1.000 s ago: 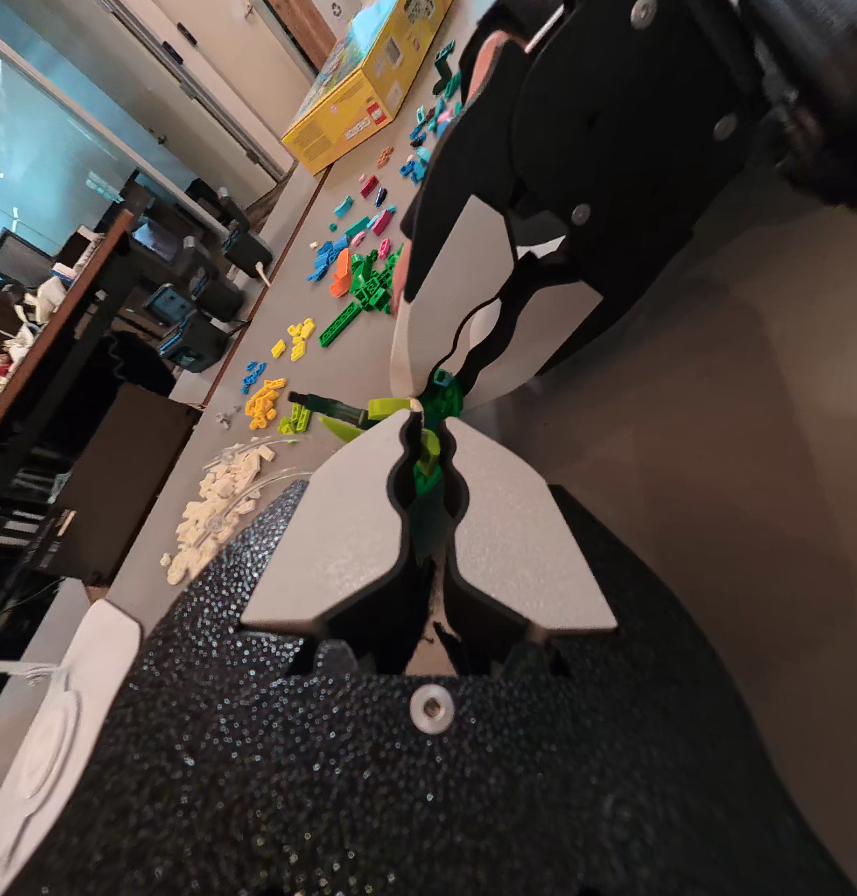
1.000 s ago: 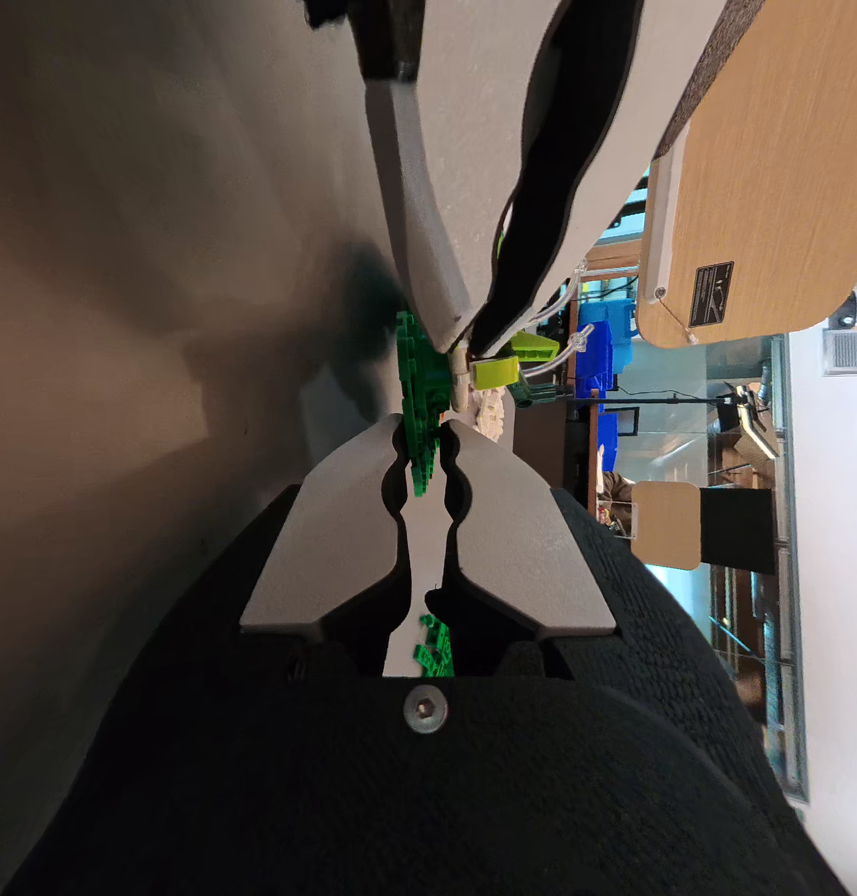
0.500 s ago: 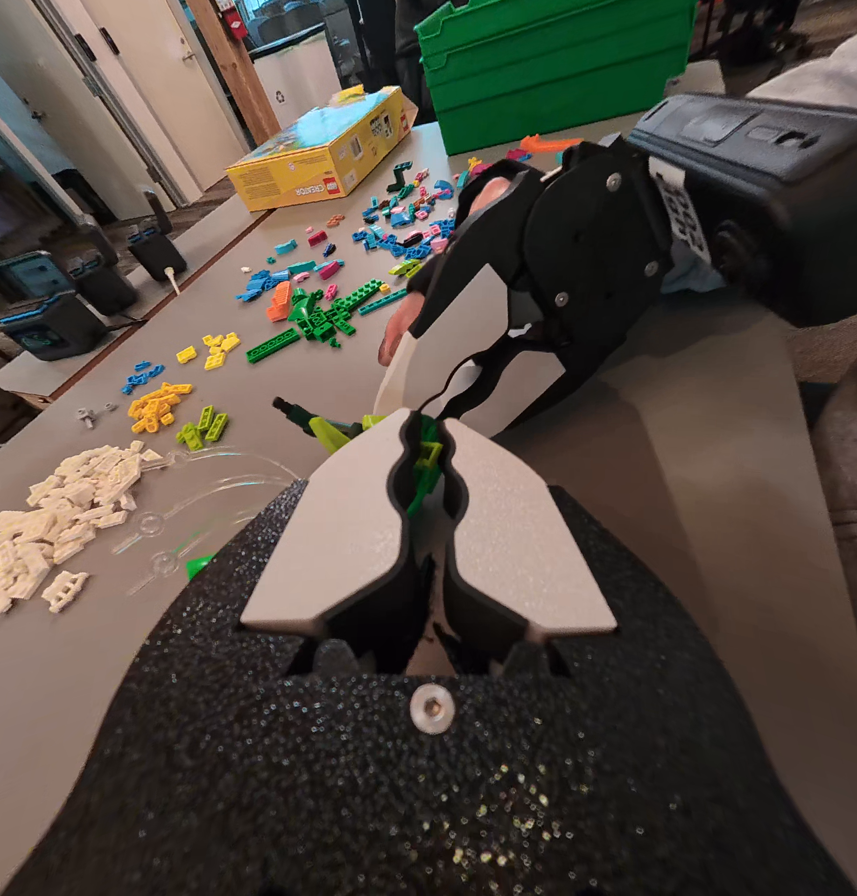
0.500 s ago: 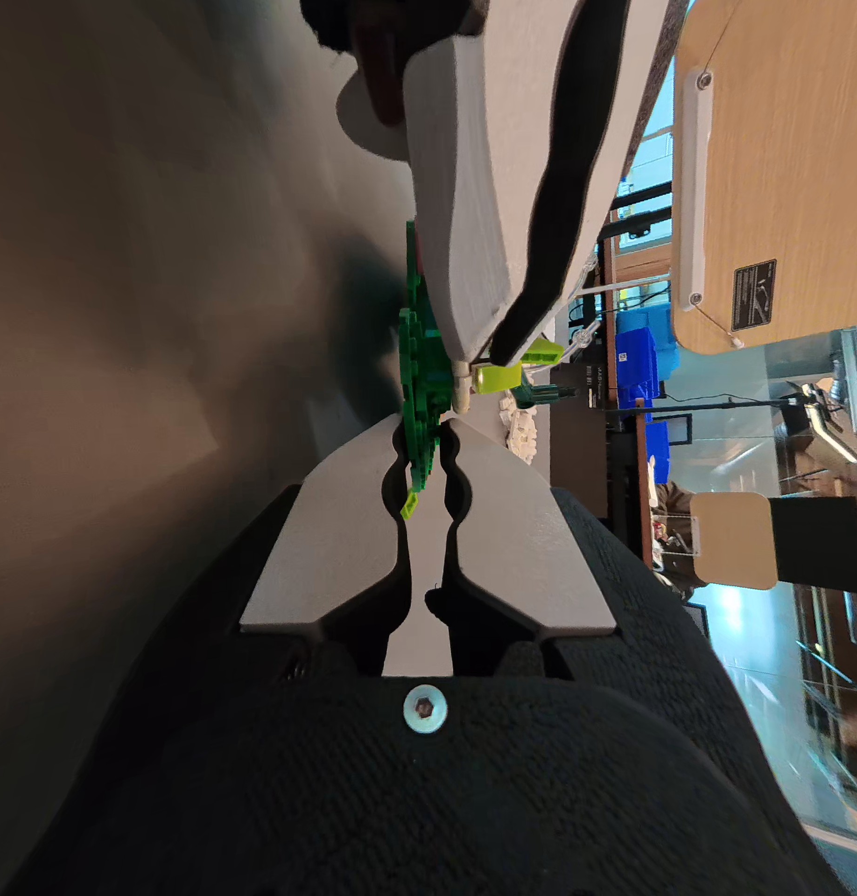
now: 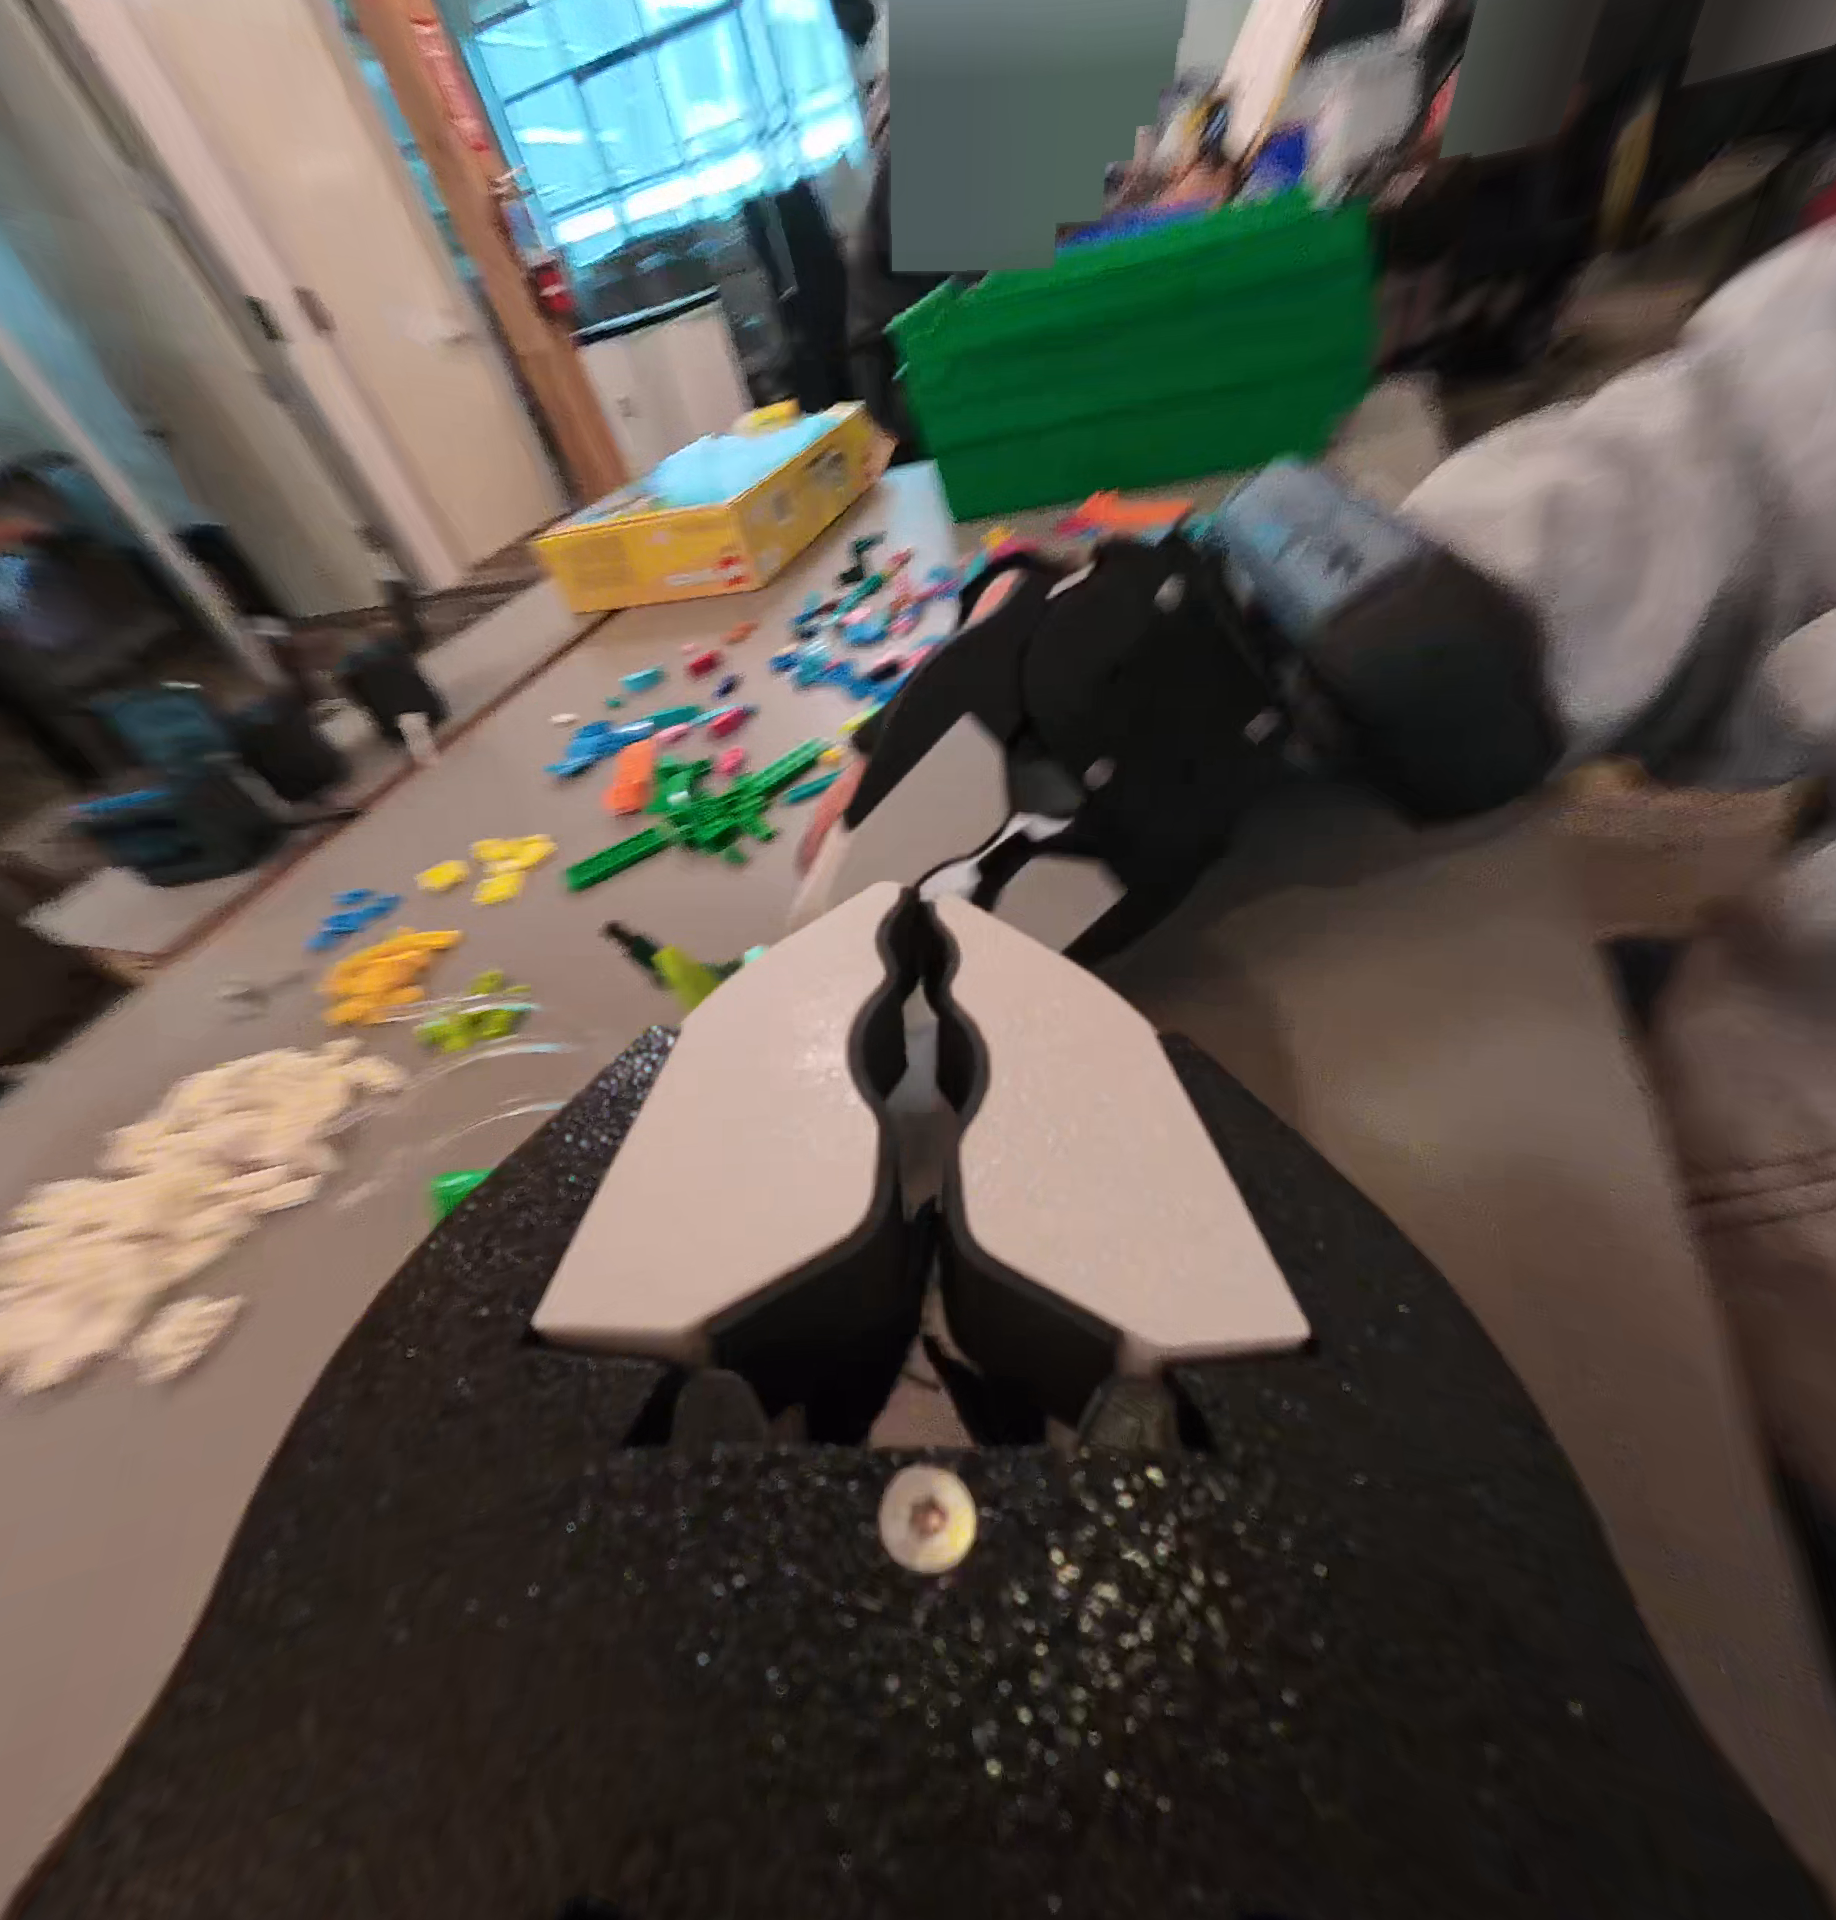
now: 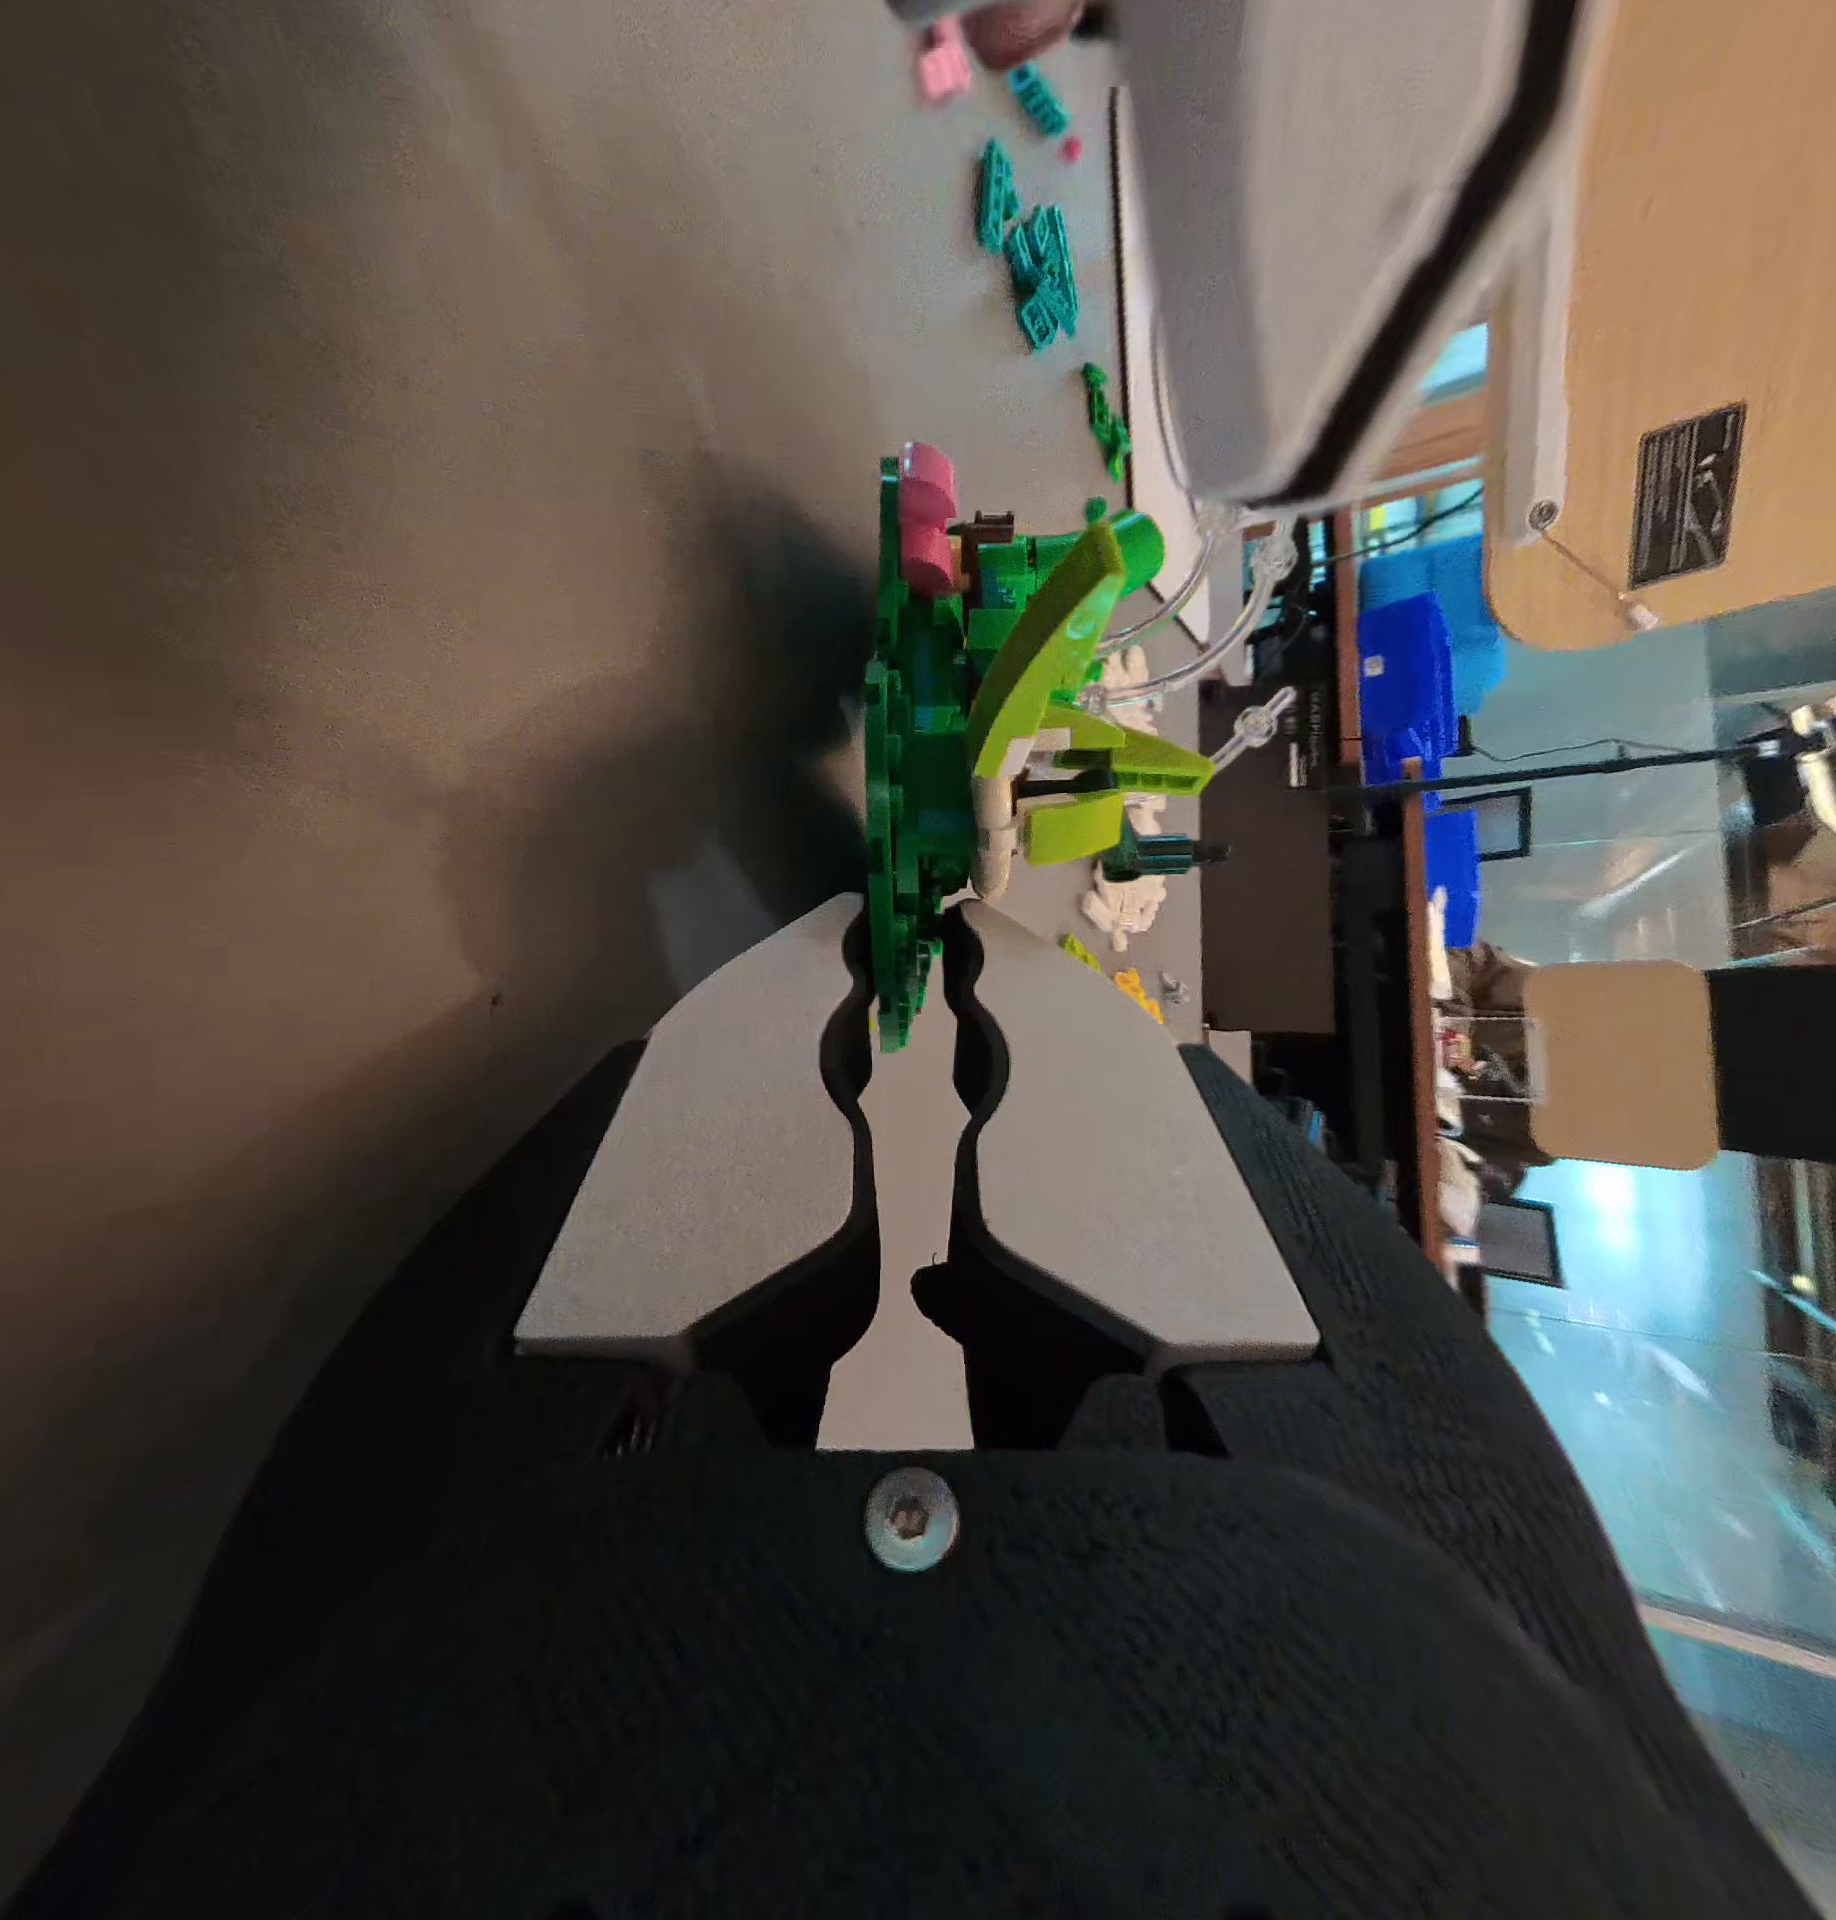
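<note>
My right gripper (image 6: 898,935) is shut on the edge of a green brick model (image 6: 924,727). Its pads press both faces of the dark green base plate. The model carries pink round pieces (image 6: 924,520), lime-green leaf pieces (image 6: 1059,644) and clear curved rods (image 6: 1205,582). My left gripper (image 5: 919,909) is shut, its tips meet and nothing shows between them. It sits just in front of the right gripper (image 5: 950,883), and its fingers hide most of the model. Only a lime piece with a dark stem (image 5: 675,961) shows in the left wrist view. A left gripper finger (image 6: 1288,260) shows blurred above the model.
The grey table (image 5: 1257,1143) holds loose bricks sorted in piles: white (image 5: 166,1174), yellow (image 5: 389,966), green (image 5: 706,805) and blue (image 5: 592,743). A yellow box (image 5: 716,530) and green crates (image 5: 1132,364) stand at the far end. A person's light sleeve (image 5: 1672,520) is at the right. My hands' fingertips stand some 9 centimeters from each other.
My left gripper was shut on a lime-green piece of the model; it has come off and drawn back with its pads together. My right gripper keeps its hold on the green plate.
</note>
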{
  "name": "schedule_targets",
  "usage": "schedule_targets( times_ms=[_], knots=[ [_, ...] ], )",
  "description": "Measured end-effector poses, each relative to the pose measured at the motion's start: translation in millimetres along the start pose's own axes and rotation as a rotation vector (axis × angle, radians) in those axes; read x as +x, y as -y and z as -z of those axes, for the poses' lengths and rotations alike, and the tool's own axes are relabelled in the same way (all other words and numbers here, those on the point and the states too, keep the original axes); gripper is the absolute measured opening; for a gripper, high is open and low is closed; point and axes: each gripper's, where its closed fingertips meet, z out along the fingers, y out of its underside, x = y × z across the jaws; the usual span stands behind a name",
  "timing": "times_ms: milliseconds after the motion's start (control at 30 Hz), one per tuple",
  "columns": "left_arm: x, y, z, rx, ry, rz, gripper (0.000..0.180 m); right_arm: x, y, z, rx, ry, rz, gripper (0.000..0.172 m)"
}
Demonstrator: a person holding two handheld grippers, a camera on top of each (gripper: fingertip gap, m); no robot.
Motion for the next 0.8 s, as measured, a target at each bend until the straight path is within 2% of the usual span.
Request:
schedule_targets(
  times_ms=[67, 167, 233, 333, 500, 633, 667, 700, 733, 800],
  knots=[
    [-9.3, -12.1, 0.4, -0.105, 0.113, -0.148, 0.009, -1.2, -0.3, 0.5, -0.005, -0.008, 0.011, 0.011],
    [-11.8, -35.6, -7.1, -0.278, 0.178, -0.312, 0.023, -1.7, 1.7, 0.5, -0.004, -0.006, 0.008, 0.011],
    [-11.8, -41.4, -12.7, -0.316, 0.209, -0.389, 0.024, -2.7, 2.0, 1.2, 0.004, -0.005, 0.017, 0.011],
    [-14.8, -46.0, -15.9, -0.366, 0.239, -0.454, 0.016, -5.7, 5.3, 3.4, 0.024, -0.008, 0.045, 0.011],
    [-10.6, -46.3, -16.5, -0.373, 0.211, -0.459, 0.008, -10.1, 12.1, 5.2, 0.065, -0.007, 0.066, 0.011],
    [-8.8, -45.8, -14.5, -0.361, 0.163, -0.336, 0.008, -9.4, 12.2, 3.0, 0.07, -0.001, 0.039, 0.011],
    [-1.6, -40.3, -15.0, -0.306, 0.112, -0.293, 0.008, -6.9, 4.8, 0.3, 0.024, -0.017, 0.043, 0.011],
    [12.0, -15.8, -14.8, -0.15, 0.039, -0.188, 0.008, -0.4, -11.8, -3.4, -0.065, -0.048, 0.055, 0.011],
    [13.7, 1.3, -11.1, -0.082, 0.031, -0.139, 0.008, 5.4, -24.7, -4.3, -0.104, -0.054, 0.045, 0.011],
    [-0.7, -0.9, -4.8, -0.158, 0.126, -0.251, 0.007, 9.4, -30.8, -0.8, -0.081, -0.019, -0.053, 0.011]
  ],
)
